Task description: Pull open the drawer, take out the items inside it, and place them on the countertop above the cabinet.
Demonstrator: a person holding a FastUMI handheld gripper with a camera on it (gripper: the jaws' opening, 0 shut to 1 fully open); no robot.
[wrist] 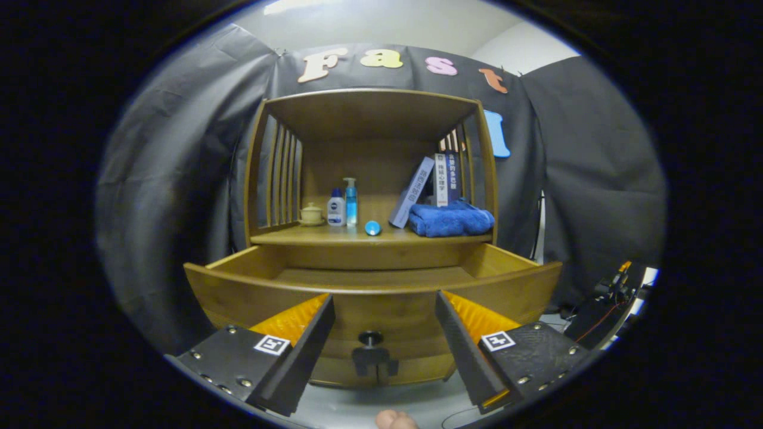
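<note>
A wooden cabinet stands ahead of me with its drawer pulled out toward the fingers. The drawer's inside floor shows bare wood as far as I can see. Its dark knob sits on the drawer front, between my fingers and slightly beyond them. On the countertop above the drawer lie a folded blue towel, a small blue cylinder, a blue pump bottle, a white bottle and a small lidded cup. My gripper is open, holding nothing.
Several books lean at the back right of the countertop, behind the towel. Slatted side walls and a top board enclose the shelf space. Dark equipment with cables sits to the right of the cabinet. A fingertip shows below the fingers.
</note>
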